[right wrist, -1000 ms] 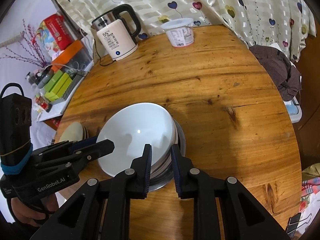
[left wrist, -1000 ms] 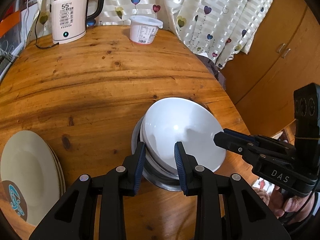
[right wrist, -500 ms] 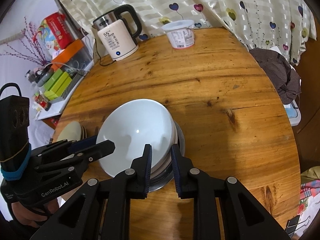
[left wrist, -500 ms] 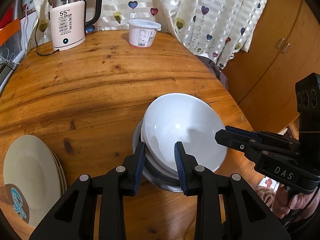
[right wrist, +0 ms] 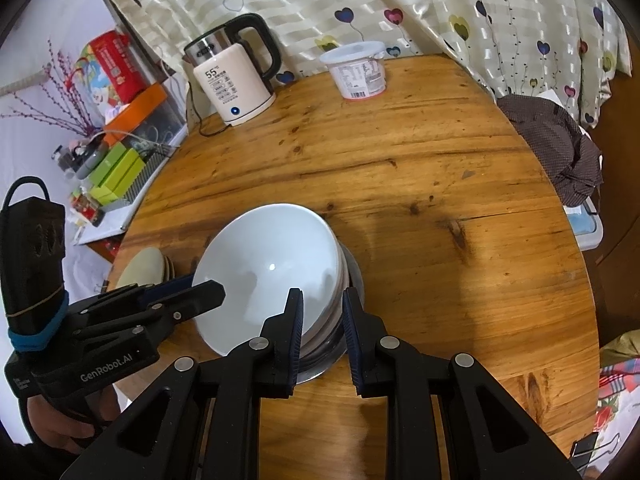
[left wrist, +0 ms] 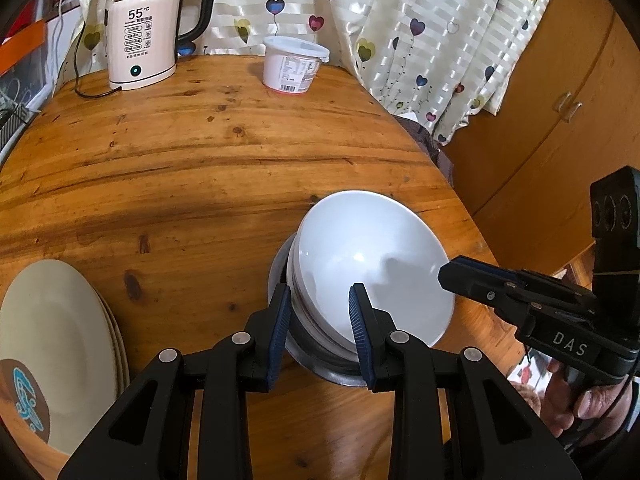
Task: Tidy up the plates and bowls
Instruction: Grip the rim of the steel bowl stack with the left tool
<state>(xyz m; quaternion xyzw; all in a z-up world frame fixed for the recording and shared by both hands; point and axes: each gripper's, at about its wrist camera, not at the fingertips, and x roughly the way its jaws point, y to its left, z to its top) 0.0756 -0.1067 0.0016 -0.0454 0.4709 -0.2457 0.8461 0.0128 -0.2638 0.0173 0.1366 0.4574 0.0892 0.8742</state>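
A stack of white bowls (left wrist: 368, 256) sits nested in a metal bowl (left wrist: 320, 368) near the front right of the round wooden table (left wrist: 200, 160). My left gripper (left wrist: 319, 294) is shut on the stack's near-left rim, one pad outside and one inside the top bowl. Across the stack, my right gripper (right wrist: 321, 298) is shut on the right rim of the white bowls (right wrist: 272, 264), with the metal bowl (right wrist: 356, 280) showing beneath. Each gripper shows in the other's view: the right gripper (left wrist: 452, 276), the left gripper (right wrist: 212, 290). A pile of cream plates (left wrist: 52, 336) lies at the table's left edge.
A kettle (left wrist: 144, 40) and a white lidded tub (left wrist: 292, 64) stand at the back by the heart-print curtain. A dark cloth (right wrist: 560, 144) hangs off the table's right side, wooden cupboards (left wrist: 560, 100) beyond. Boxes and clutter (right wrist: 112, 168) sit to the left.
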